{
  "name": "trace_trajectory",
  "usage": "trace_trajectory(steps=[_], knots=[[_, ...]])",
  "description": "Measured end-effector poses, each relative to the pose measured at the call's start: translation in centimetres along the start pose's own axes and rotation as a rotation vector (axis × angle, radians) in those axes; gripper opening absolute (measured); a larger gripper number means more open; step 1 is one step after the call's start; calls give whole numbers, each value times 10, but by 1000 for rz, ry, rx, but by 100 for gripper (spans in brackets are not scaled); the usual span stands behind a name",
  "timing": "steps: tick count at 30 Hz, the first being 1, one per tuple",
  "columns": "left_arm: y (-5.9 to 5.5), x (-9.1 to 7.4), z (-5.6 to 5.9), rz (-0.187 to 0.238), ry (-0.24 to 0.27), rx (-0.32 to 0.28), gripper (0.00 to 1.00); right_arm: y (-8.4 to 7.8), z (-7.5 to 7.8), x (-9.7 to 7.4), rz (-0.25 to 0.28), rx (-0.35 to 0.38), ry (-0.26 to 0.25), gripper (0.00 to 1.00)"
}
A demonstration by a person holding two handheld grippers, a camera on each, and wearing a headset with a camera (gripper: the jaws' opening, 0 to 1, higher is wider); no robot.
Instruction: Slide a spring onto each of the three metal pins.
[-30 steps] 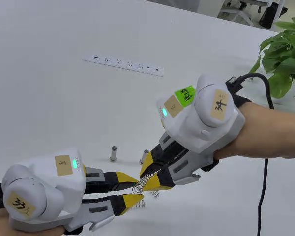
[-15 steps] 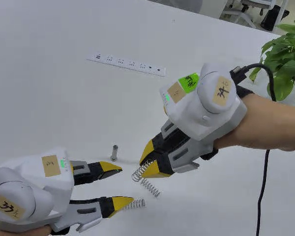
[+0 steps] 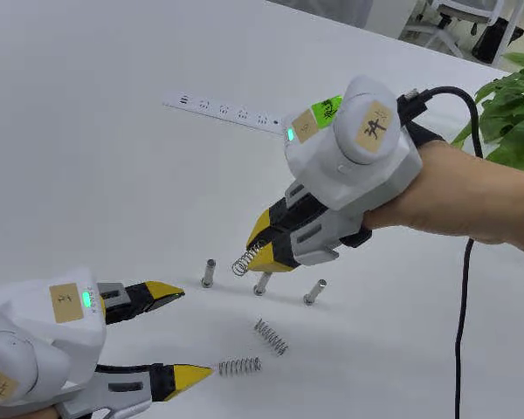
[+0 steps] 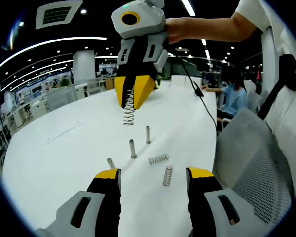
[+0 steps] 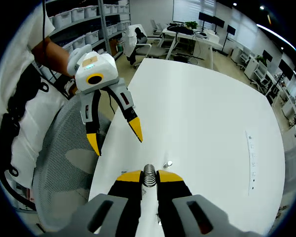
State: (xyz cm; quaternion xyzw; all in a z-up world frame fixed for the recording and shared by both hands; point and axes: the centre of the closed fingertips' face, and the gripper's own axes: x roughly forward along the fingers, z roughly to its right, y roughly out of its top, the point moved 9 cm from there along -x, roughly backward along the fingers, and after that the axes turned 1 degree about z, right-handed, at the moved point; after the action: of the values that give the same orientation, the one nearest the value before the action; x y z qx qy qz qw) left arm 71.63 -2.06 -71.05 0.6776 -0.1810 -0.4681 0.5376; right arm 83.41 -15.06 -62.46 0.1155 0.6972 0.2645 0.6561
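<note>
Right gripper [image 3: 252,253]: jaws closed on one spring [image 3: 241,262], poised just above the three pins [image 3: 262,283].
Left gripper [image 3: 192,332]: jaws wide apart, empty, at 7 o'clock of the pins.
Two loose springs [image 3: 270,337] lay on the table [image 3: 87,157] at 5 o'clock.
The left gripper view gave the held spring's full hanging length; the right gripper view gave its coil end-on.
Tan stickers [image 3: 374,127]: handwriting illegible.

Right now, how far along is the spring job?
Done: nothing; all three metal pins stand bare. In hand: right hand-held gripper holds one spring just above them. Left: two springs lying on the table, left hand-held gripper open beside them.
</note>
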Motion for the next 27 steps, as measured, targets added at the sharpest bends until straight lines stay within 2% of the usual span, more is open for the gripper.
trace_trajectory(steps=[7, 15, 27], knots=[[-4, 1, -3, 9, 0, -1, 67, 3, 17, 16, -48, -11, -33, 12], [-10, 3, -7, 27, -4, -14, 79, 3, 31, 37, -85, -11, -33, 12], [-17, 5, -10, 36, 12, -56, 84, -2, 42, 63, -132, -9, 2, 12]])
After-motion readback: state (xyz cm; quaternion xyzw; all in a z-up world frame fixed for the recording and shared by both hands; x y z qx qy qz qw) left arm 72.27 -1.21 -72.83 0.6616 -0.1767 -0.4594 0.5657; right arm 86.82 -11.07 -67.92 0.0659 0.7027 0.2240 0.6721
